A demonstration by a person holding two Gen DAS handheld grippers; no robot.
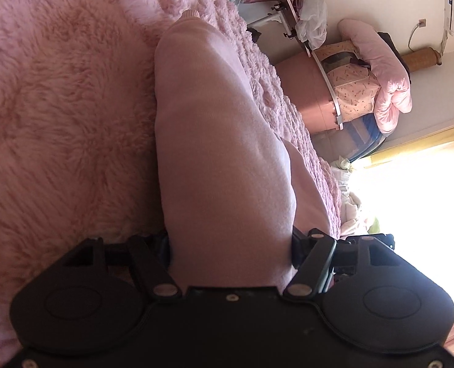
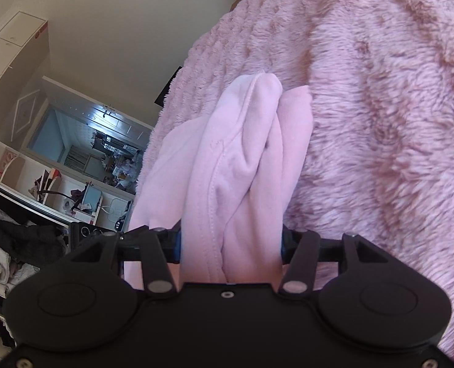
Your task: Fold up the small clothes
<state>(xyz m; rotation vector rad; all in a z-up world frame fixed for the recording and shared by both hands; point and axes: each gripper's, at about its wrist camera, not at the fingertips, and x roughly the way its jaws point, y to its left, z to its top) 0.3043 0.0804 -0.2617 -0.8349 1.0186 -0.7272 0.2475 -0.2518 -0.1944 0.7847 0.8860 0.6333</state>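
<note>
A small pale pink garment (image 1: 214, 141) hangs between both grippers above a fluffy pink blanket (image 1: 58, 107). My left gripper (image 1: 231, 245) is shut on one end of the garment, which fills the gap between its jaws and hides the fingertips. The garment's ribbed cuff (image 1: 191, 13) shows at the far end. In the right wrist view, my right gripper (image 2: 231, 245) is shut on a bunched, folded part of the same garment (image 2: 245, 159), with a stitched seam running along it. The blanket (image 2: 380, 107) lies behind it.
The blanket covers a bed. Beside the bed in the left wrist view stand a pile of bedding with a pink pillow (image 1: 386, 70) and a bright window (image 1: 417, 190). The right wrist view shows a cupboard (image 2: 15, 55), shelves and piled clothes (image 2: 9, 245) at the left.
</note>
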